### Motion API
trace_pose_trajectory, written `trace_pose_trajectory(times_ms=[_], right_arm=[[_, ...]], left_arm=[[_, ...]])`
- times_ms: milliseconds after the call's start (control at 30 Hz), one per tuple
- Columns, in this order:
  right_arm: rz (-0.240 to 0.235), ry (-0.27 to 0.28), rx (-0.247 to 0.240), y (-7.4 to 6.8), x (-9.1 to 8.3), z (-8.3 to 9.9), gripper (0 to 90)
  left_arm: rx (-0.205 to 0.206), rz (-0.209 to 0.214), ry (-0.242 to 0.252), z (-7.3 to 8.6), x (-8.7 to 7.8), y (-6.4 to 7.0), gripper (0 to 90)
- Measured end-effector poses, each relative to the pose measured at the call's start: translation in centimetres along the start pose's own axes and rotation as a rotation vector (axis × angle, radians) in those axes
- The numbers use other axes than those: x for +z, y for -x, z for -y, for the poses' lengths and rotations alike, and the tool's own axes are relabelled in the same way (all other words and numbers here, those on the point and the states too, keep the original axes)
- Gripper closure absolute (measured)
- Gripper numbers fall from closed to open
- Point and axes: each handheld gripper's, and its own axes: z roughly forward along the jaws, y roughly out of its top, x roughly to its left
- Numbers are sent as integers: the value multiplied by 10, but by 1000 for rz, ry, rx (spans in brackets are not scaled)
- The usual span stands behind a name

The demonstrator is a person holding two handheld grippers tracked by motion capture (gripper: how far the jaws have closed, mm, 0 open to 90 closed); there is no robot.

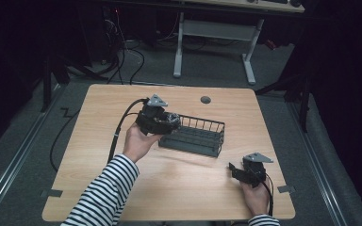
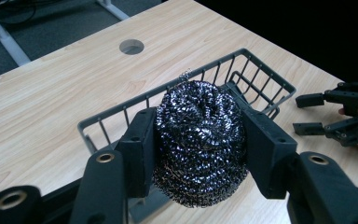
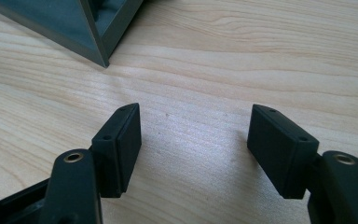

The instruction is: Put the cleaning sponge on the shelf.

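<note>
A dark steel-wool scouring ball (image 2: 198,140) sits squeezed between the jaws of my left gripper (image 2: 198,144), held above the left end of a grey wire basket (image 2: 256,63). From above, the left gripper (image 1: 159,120) hovers at the basket's (image 1: 202,136) left end, with the ball (image 1: 172,118) at its tip. My right gripper (image 1: 238,170) rests low over the table near the front right, open, nothing between its fingers (image 3: 121,144). A corner of the basket (image 3: 98,42) appears ahead of it. The right gripper (image 2: 314,114) also appears at the far right of the left gripper view.
The wooden table (image 1: 122,188) has a round cable hole (image 1: 205,100) behind the basket. Cables trail from the left gripper off the table's left side. A white desk frame (image 1: 214,42) stands on the floor beyond the table.
</note>
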Motion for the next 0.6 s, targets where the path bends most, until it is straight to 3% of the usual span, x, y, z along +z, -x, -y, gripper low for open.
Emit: trace_pose_trajectory(times_ms=[300,600], right_arm=[[-3,1,-5,0,0,0,352],[-3,2,-6,0,0,0,352]], left_arm=[[21,-15,-3,-10,25,2,488],[17,-44,-32,-6,47,-1,483]])
